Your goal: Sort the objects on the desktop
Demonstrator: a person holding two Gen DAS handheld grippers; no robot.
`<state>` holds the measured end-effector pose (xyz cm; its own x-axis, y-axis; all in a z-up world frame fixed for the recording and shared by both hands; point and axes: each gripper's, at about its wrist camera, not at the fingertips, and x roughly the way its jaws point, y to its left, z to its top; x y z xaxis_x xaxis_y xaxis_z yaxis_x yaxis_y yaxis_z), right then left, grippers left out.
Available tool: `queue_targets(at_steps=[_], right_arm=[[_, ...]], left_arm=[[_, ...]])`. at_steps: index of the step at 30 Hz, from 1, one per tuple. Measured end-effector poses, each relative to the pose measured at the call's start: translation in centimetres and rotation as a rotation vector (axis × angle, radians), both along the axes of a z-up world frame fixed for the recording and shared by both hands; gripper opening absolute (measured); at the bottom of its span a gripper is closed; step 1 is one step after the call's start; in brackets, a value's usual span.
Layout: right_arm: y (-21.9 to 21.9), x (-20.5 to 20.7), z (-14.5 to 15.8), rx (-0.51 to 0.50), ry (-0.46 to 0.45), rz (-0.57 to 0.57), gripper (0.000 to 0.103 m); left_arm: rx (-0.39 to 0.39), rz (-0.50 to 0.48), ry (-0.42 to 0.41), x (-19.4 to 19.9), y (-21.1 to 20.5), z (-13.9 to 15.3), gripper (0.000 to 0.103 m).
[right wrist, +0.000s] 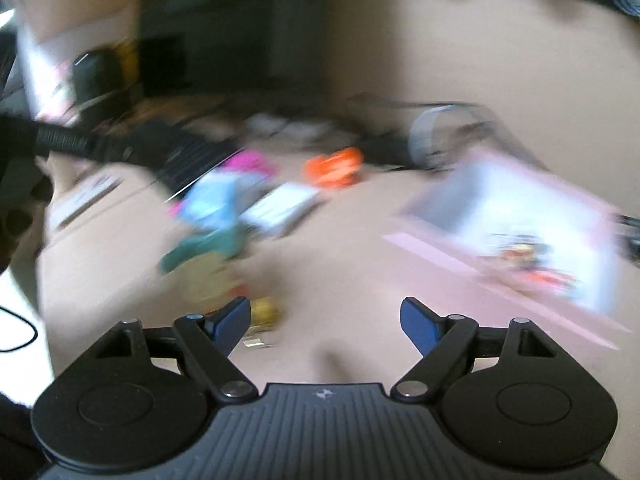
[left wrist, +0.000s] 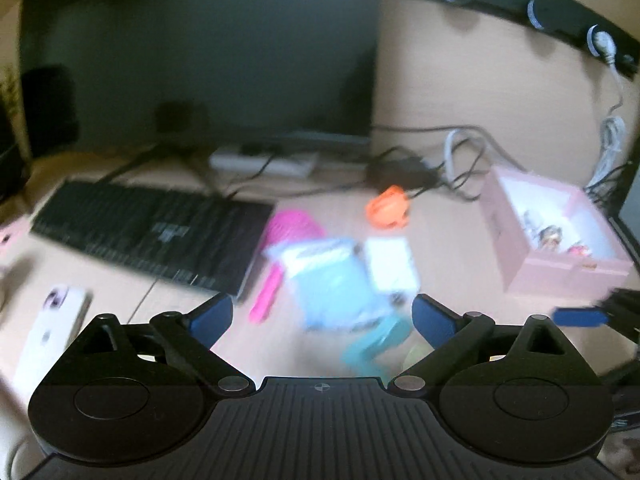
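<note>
Both grippers, left gripper [left wrist: 322, 312] and right gripper [right wrist: 325, 320], are hanging open and empty, seemingly approaching the clutter [left wrist: 340, 276] to pick something for the pink box [left wrist: 556, 240].

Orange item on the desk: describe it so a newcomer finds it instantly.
Start at the black keyboard and look right, past the pink brush, toward the pink box. The orange item sits between them, near the black cables; nothing else there is orange.
</note>
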<state>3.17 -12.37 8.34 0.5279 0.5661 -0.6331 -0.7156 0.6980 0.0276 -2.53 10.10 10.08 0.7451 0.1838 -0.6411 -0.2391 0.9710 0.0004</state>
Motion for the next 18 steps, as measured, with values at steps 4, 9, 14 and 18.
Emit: queue_targets(at_steps=[4, 9, 14, 18], right_arm=[[3.9, 0.8, -1.3, -0.037, 0.018, 0.088, 0.057], [5.9, 0.6, -0.7, -0.003, 0.013, 0.177, 0.059], [7.9, 1.0, -1.1, -0.009, 0.018, 0.196, 0.062], [7.9, 1.3, -2.0, -0.033, 0.062, 0.183, 0.043]], left_arm=[[-0.014, 0.037, 0.034, -1.7, 1.0, -0.7, 0.099], [-0.031, 0.043, 0.048, -1.7, 1.2, -1.1, 0.099], [-0.045, 0.014, 0.057, -0.2, 0.4, -1.4, 0.099], [-0.040, -0.025, 0.063, 1.2, -0.4, -1.9, 0.099]])
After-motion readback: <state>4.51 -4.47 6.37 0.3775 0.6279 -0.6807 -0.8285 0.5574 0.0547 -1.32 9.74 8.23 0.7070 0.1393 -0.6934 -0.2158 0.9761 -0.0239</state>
